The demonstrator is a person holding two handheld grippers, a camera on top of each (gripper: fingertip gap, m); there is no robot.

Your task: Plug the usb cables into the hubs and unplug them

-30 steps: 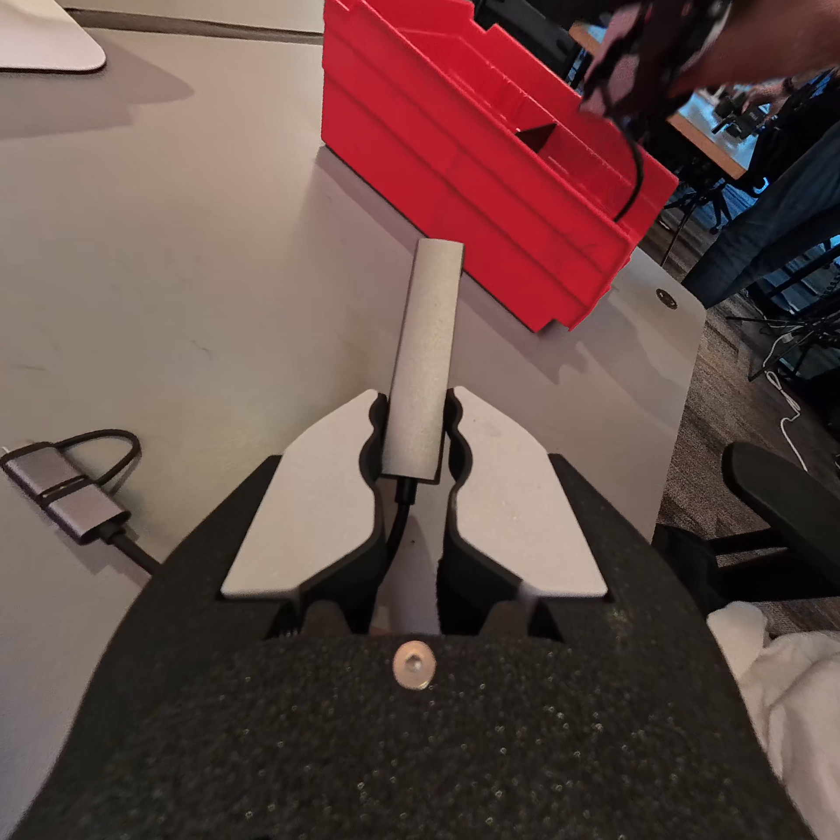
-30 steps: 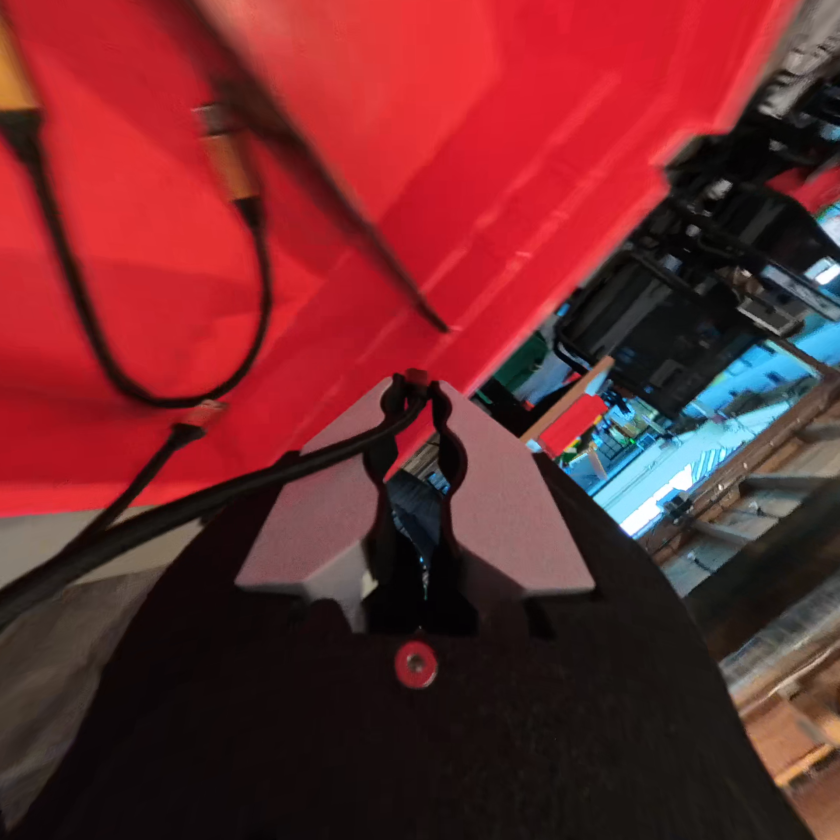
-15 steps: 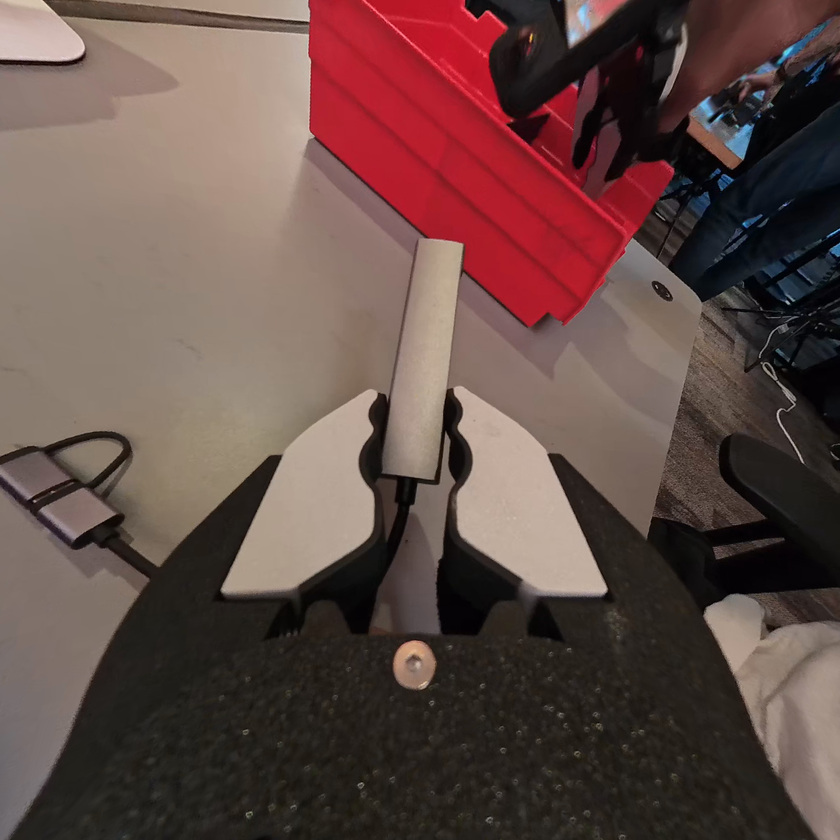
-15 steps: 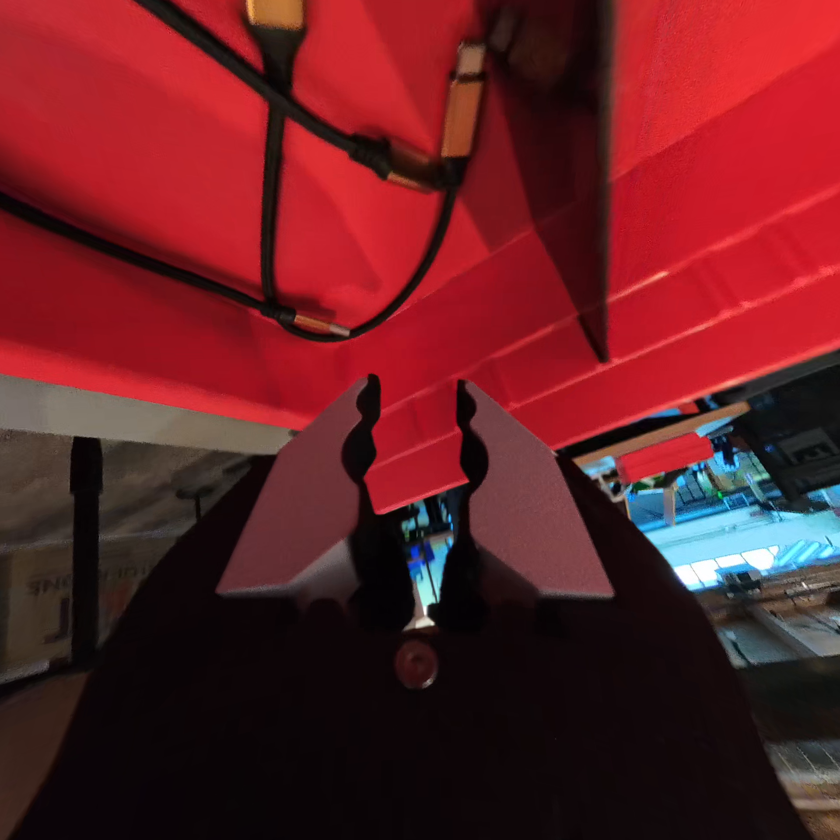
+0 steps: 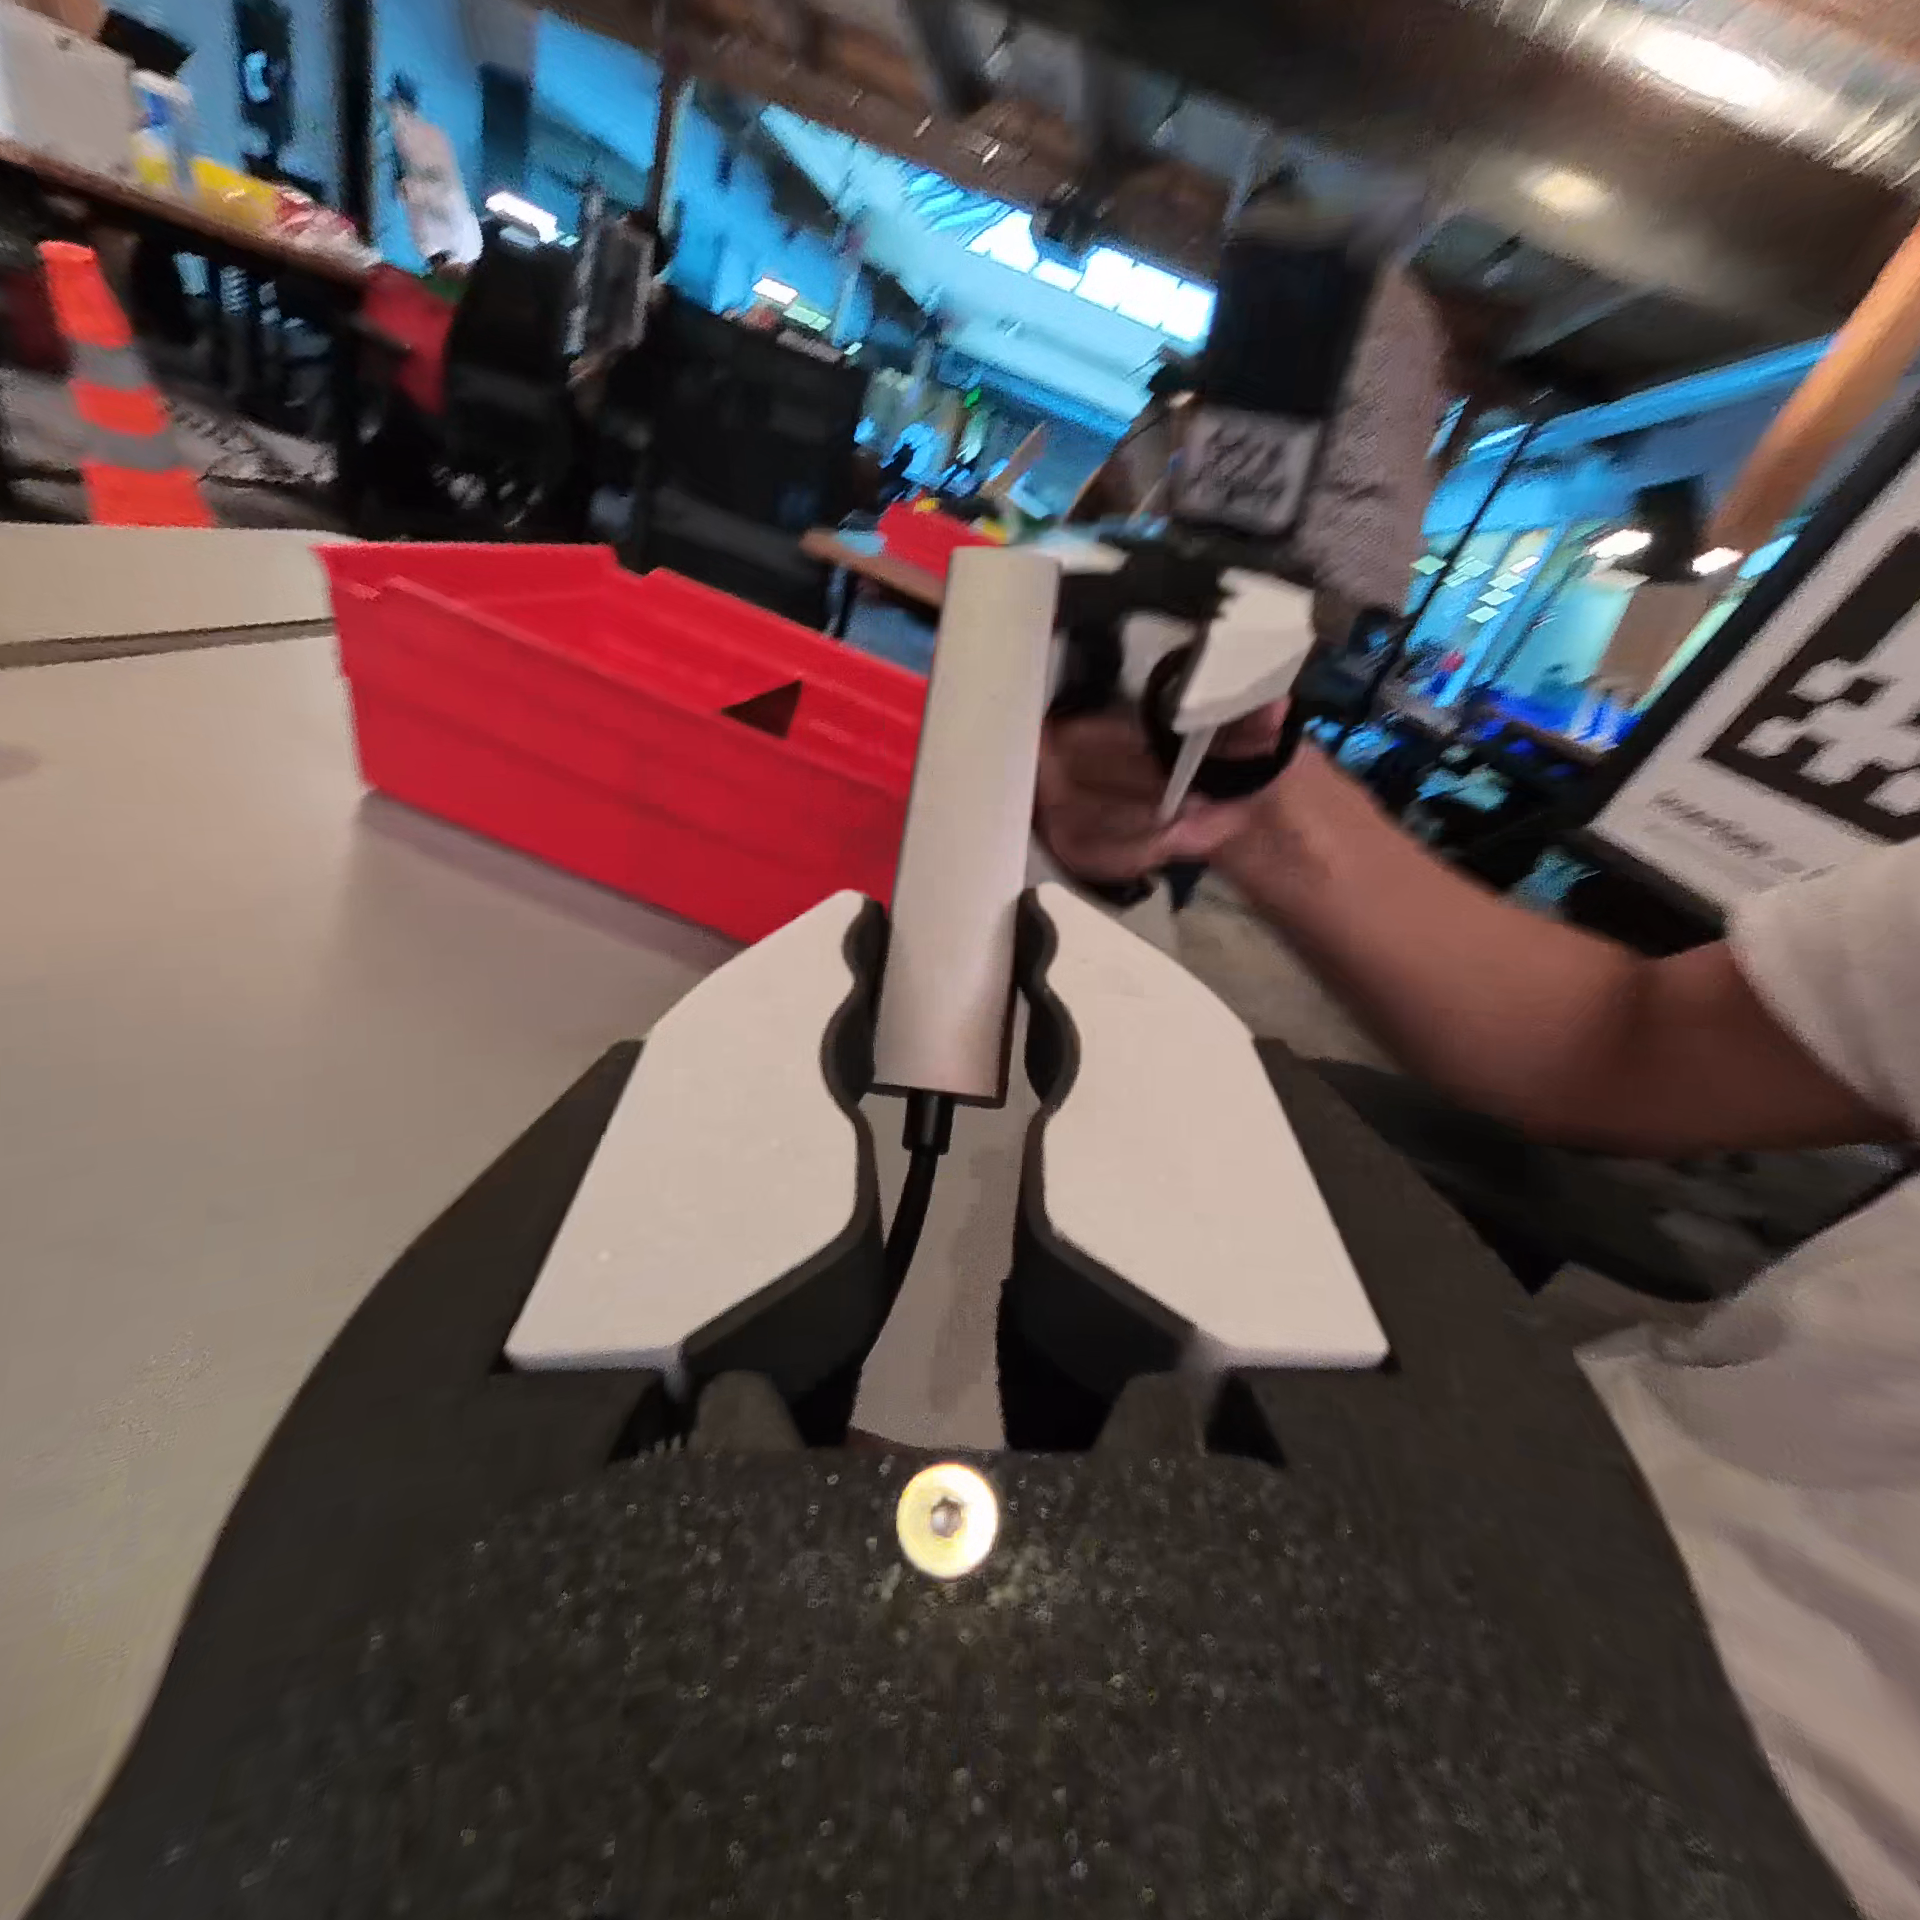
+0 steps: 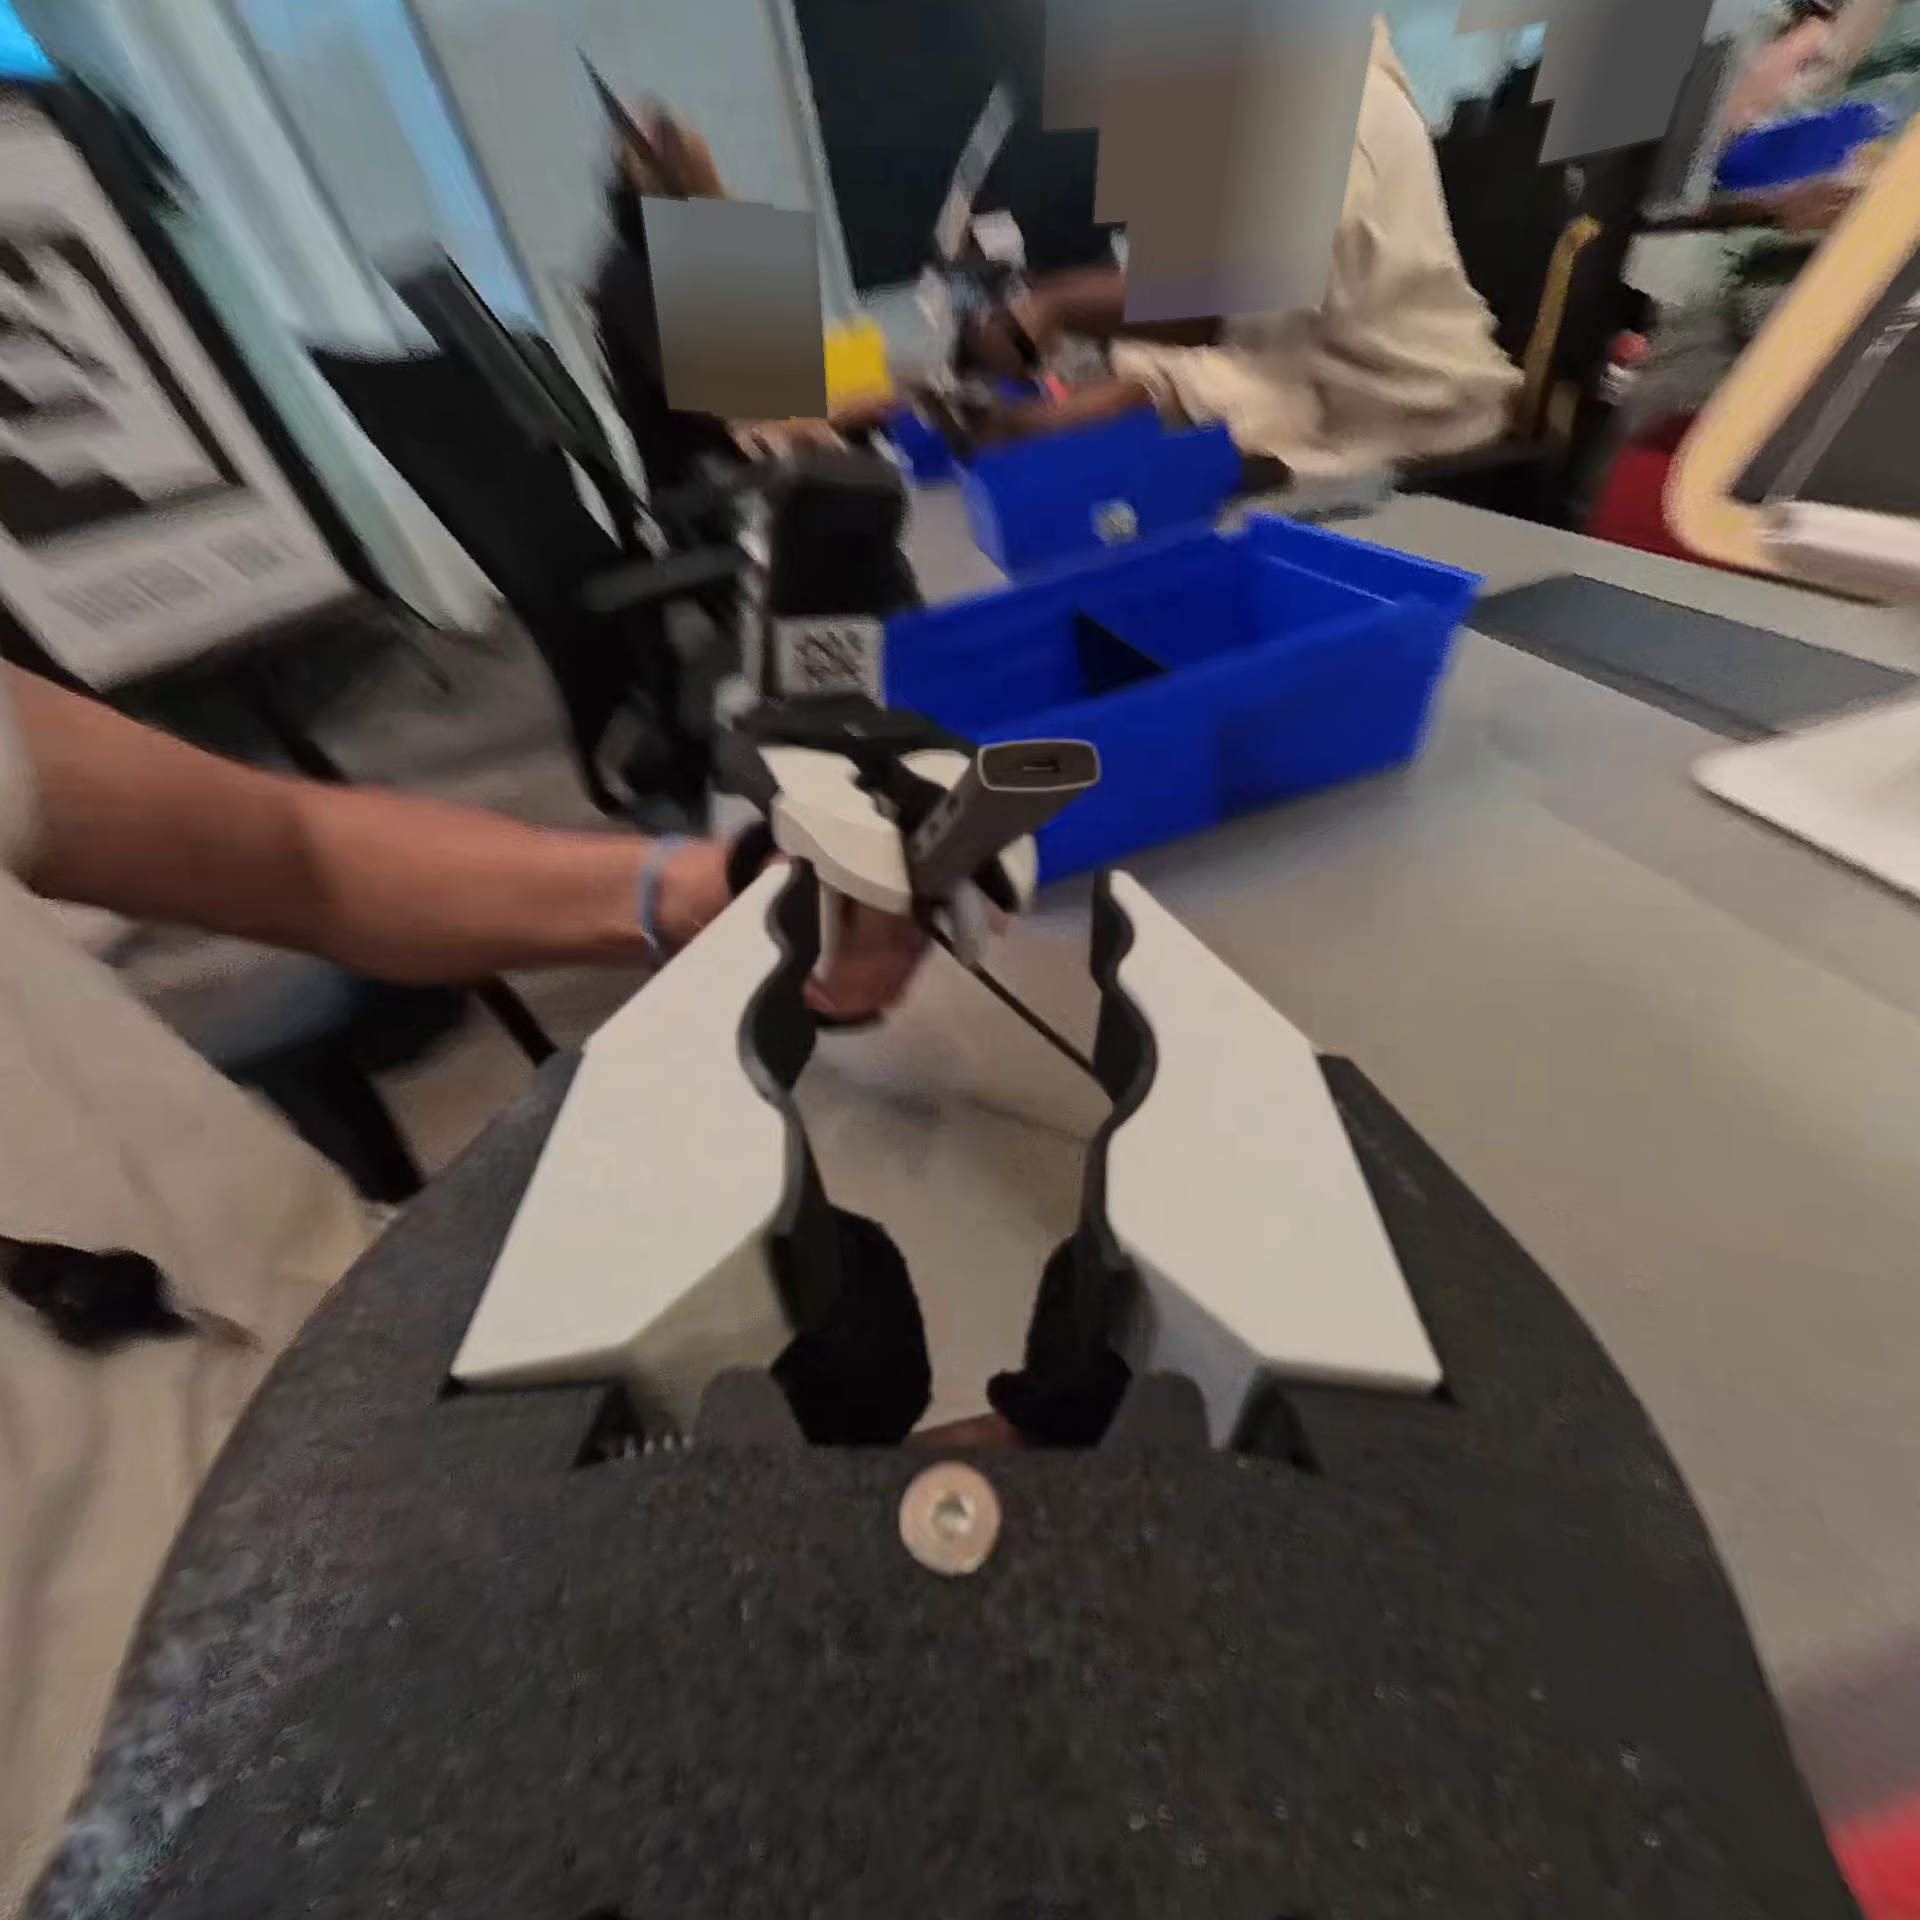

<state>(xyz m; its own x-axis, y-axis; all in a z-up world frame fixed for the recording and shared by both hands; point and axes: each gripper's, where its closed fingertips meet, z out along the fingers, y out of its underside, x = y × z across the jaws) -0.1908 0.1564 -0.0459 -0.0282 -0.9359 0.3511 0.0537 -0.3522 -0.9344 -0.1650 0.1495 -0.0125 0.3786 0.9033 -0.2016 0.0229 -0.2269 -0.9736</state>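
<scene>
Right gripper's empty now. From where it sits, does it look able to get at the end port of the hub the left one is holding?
Probably yes. The right gripper is open and faces the hub, whose end port points back toward it with nothing between them. The left gripper clamps only the hub's cable end. The right holds no cable yet.

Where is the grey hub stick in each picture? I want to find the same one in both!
Left wrist view: the grey hub stands in the middle, pinched between the left gripper fingers, with the red bin behind it.
Right wrist view: the same hub is a little above the middle, end toward the camera, in front of the blue bin.
Shared landmark: the grey table, also at.
</scene>
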